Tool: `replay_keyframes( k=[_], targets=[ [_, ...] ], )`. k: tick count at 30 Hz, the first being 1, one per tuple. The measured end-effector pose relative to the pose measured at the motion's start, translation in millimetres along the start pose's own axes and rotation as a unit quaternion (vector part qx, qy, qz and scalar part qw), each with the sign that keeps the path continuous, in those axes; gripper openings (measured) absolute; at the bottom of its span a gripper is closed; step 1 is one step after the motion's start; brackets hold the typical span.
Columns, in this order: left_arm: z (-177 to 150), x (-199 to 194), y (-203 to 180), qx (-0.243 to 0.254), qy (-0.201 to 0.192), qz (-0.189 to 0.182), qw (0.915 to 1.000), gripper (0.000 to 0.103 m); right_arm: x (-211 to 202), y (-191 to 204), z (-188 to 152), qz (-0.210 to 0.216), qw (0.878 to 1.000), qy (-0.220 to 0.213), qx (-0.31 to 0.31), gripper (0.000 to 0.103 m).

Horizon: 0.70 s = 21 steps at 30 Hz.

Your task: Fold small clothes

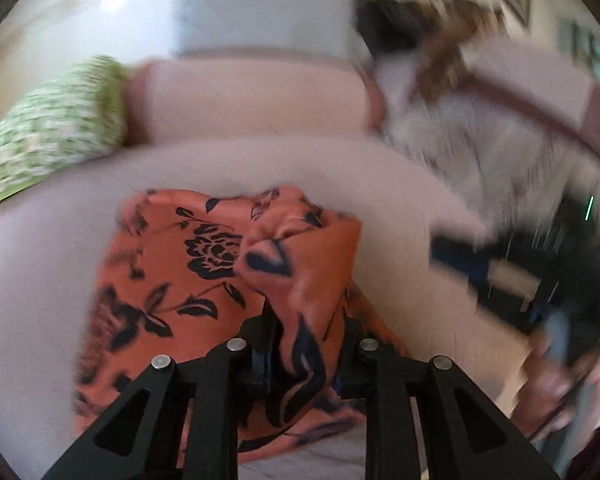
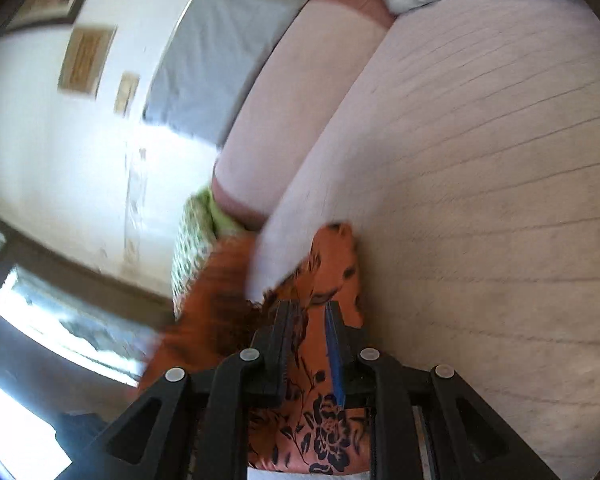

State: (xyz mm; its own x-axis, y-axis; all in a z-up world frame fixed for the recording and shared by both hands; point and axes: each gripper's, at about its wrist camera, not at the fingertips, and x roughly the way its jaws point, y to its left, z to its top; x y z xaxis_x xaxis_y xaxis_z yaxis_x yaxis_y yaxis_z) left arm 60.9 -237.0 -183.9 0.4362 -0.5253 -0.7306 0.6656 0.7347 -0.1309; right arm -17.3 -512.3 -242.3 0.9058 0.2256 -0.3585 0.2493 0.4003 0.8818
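Observation:
An orange garment with a black flower print [image 1: 188,264] lies on the pale bed cover [image 1: 40,280]. My left gripper [image 1: 304,340] is shut on a bunched fold of it, which rises between the fingers. In the right wrist view the same orange garment [image 2: 332,272] passes between the two fingers of my right gripper [image 2: 308,320], which stand close together on the cloth. The other hand-held gripper [image 1: 500,276] shows blurred at the right of the left wrist view.
A green patterned pillow [image 1: 56,124] and a pink pillow [image 1: 252,96] lie at the head of the bed. A grey headboard [image 1: 264,12] stands behind them. White and brown cloth [image 1: 480,132] lies at the right. A window [image 2: 60,320] shows low left.

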Motion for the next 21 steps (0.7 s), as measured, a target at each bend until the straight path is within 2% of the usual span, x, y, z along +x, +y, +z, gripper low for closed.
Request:
replay_keyframes(
  k=[1,3,4,6,7,8,10,12,15,18,21],
  targets=[
    [-4,5,-5,0.006,0.011,0.003,0.9999,0.027,-2,-1,0,0.002,1.0,0.001,0.003,0.019],
    [-7,-3,-3,0.008,0.004,-0.016,0.9998,0.04,1,0,0,0.01,1.0,0.017,0.007,0.02],
    [-5,-9,0,0.006,0.004,-0.034,0.9994,0.052,6,0,-1,0.012,0.999,0.029,0.008,0.024],
    [-2,-30,4,0.008,-0.001,-0.068,0.9977,0.057,17,3,-2,0.011,0.998,0.054,0.01,0.045],
    [0,-44,6,0.018,-0.011,-0.077,0.9968,0.061,22,4,-3,0.012,0.998,0.065,0.012,0.068],
    [0,-54,7,0.025,-0.021,-0.077,0.9965,0.068,25,7,-5,0.019,0.997,0.068,0.012,0.071],
    [-1,-77,18,0.032,-0.053,-0.066,0.9959,0.075,29,14,-10,0.028,0.996,0.079,0.004,0.071],
    [-5,-83,35,0.023,-0.058,-0.05,0.9968,0.075,38,21,-11,0.03,0.996,0.088,-0.002,0.071],
    [-11,-71,59,0.0,-0.029,-0.001,0.9996,0.075,64,33,-14,0.005,0.993,0.118,-0.01,0.071],
    [-16,-60,81,-0.035,-0.008,0.039,0.9986,0.075,90,38,-14,-0.006,0.989,0.151,-0.002,0.071],
    [-26,-42,89,-0.025,0.043,0.093,0.9945,0.075,119,42,-11,-0.048,0.986,0.162,-0.013,0.071]
  ],
)
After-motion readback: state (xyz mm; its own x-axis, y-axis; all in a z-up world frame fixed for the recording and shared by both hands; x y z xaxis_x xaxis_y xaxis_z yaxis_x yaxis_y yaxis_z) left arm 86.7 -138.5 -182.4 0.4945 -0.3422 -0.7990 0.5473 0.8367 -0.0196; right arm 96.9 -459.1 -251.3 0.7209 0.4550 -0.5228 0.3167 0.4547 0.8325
